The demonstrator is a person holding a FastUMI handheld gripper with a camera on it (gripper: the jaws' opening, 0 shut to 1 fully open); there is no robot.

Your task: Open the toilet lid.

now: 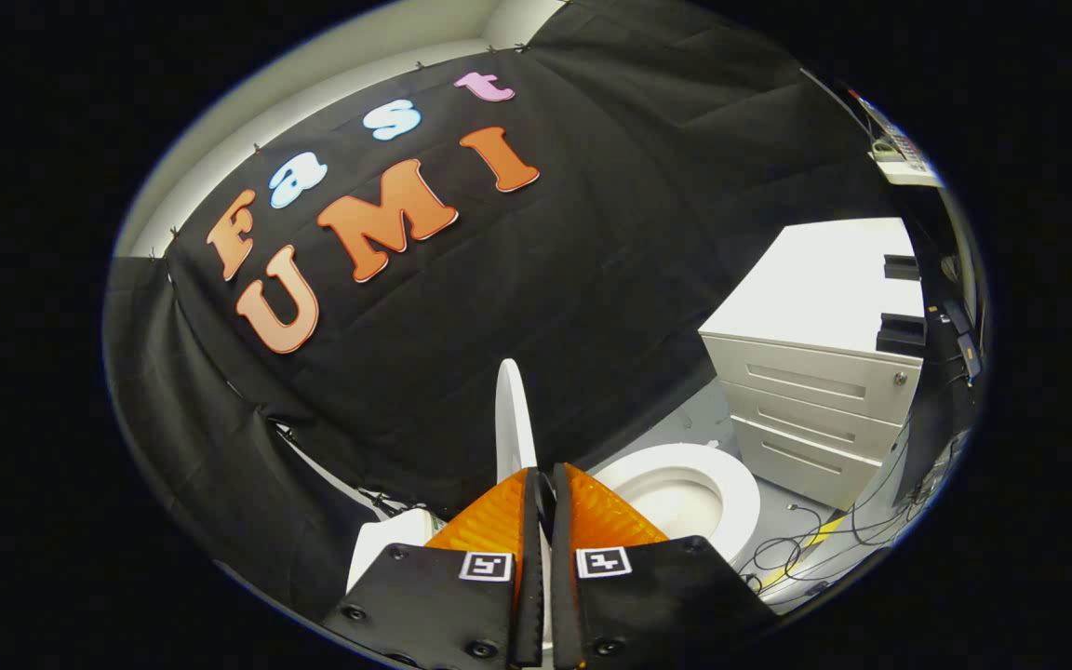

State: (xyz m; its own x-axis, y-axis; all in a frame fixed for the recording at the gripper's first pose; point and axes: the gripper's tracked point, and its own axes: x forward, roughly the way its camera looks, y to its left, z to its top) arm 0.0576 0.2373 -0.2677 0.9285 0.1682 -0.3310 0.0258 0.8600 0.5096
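Toilet lid [513, 419] stands raised, seen edge-on as a thin pale blade rising just ahead of the claw [542, 484] and leaning back toward the black cloth wall [592, 233] behind it. Its lower part runs down into the narrow gap between the two fingers [489, 521], which sit nearly pressed together with only a slim slot left; whether both actually press on the lid I cannot tell, since the contact itself is hidden by the fingers. To the right of the claw and slightly beyond it, the toilet seat [731, 484] lies uncovered, its ring and the bowl inside it fully in sight. By my reading the task is all but done: the lid is up and the seat is exposed, and what remains is probably letting go and drawing the claw clear, provided the lid rests steadily on its own. Farther right, well apart from the toilet, a white drawer cabinet [815, 391] stands on the floor, with loose cables [834, 535] trailing on the ground between it and the bowl.
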